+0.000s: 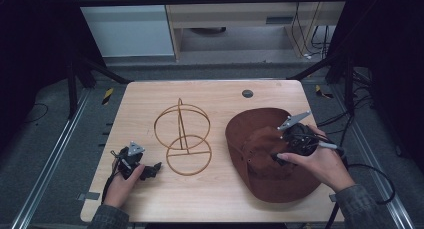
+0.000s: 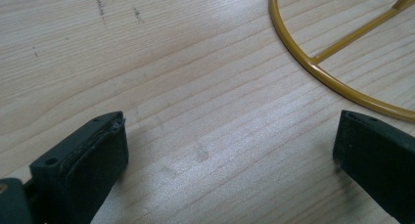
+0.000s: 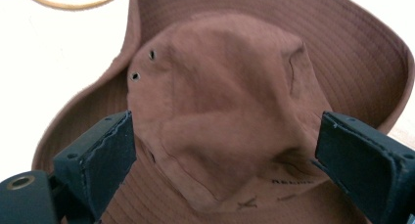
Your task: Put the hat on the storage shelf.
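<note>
A brown brimmed hat [image 1: 255, 149] lies crown up on the right half of the wooden table [image 1: 150, 99]. My right gripper [image 1: 286, 148] hovers over it. In the right gripper view that gripper [image 3: 225, 121] is open, its jaws wide apart on either side of the hat's crown [image 3: 225, 87]. A gold wire hat stand [image 1: 182, 139] with a ring base stands at the table's middle. My left gripper [image 1: 152, 169] rests low at the front left, open [image 2: 232, 119] over bare wood, with the stand's base ring [image 2: 313, 67] just ahead to its right.
A small dark round cap [image 1: 247, 93] sits in the tabletop at the back. Black frame posts flank the table, and a cable [image 1: 370, 169] trails off the right edge. Bare wood lies between the stand and the front edge.
</note>
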Tool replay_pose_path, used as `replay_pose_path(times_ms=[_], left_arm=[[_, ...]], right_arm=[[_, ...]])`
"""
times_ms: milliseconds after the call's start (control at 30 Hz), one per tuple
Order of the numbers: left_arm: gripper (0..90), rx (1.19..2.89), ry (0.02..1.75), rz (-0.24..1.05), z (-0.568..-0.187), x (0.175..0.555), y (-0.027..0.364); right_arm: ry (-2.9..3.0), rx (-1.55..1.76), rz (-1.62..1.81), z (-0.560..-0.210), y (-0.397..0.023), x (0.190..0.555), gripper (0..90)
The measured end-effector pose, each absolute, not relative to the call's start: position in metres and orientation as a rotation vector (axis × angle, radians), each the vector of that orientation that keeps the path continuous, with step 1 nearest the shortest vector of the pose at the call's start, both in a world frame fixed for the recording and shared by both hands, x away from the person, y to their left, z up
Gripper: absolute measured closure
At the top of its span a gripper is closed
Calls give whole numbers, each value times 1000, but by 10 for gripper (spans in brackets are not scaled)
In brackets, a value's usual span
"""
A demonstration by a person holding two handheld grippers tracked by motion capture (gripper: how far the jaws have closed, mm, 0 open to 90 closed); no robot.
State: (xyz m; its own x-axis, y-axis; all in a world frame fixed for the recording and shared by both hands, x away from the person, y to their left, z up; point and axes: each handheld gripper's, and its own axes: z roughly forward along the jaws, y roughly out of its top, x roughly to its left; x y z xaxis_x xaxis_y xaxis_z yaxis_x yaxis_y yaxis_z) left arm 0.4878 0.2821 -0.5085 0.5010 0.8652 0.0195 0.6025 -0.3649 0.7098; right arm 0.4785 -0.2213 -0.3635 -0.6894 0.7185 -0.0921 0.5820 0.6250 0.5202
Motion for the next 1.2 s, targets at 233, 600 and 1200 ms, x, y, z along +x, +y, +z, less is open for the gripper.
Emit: replay_pose_path(times_ms=[233,600,1200], left_arm=[[0,2097,1198,523,-508,488,282],[0,2099,1188,521,-509,493,279],[0,2098,1187,522,-509,494,278]], right_arm=[[2607,1034,606,-364,-224,495,111],[2671,1030,564,-372,-213,518,149],[2729,1055,526,-389,-211,532,222]])
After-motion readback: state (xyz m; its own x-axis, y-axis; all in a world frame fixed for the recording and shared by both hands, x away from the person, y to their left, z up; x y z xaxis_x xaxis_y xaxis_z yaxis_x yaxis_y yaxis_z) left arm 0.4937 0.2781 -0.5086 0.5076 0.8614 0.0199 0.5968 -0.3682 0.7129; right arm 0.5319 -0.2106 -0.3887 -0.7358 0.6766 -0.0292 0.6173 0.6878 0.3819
